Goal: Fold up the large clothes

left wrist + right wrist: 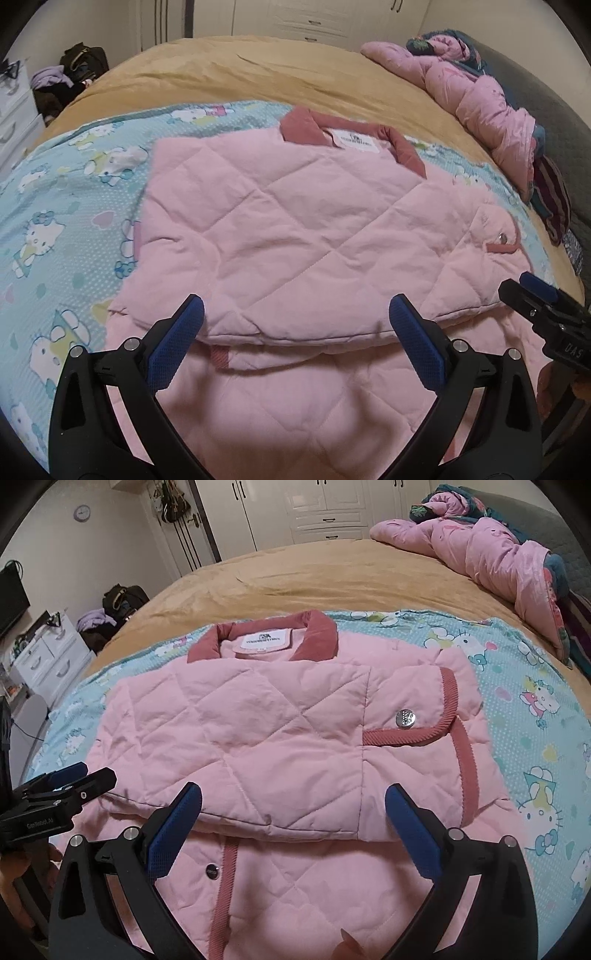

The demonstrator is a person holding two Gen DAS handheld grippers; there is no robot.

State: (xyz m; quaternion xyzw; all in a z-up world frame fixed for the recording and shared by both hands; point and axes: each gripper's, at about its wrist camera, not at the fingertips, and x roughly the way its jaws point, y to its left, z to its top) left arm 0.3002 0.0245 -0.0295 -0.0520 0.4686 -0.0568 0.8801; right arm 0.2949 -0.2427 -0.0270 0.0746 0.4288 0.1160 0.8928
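A pink quilted jacket (295, 229) with a dark pink collar (303, 127) lies folded on a blue cartoon-print sheet (66, 206); it also shows in the right wrist view (258, 738), with its collar (317, 635) and a silver snap button (405, 717) on a trimmed pocket. My left gripper (295, 314) is open and empty, just above the near folded edge. My right gripper (293, 797) is open and empty over the same edge. Each gripper shows at the side of the other's view: the right one (532, 291) and the left one (85, 779).
The sheet lies on a tan bedspread (229, 70). A crumpled pink quilt (491, 554) lies at the bed's far right. White wardrobes (325, 509) stand behind, a white drawer unit (48, 657) and a dark bag (122, 598) at the left.
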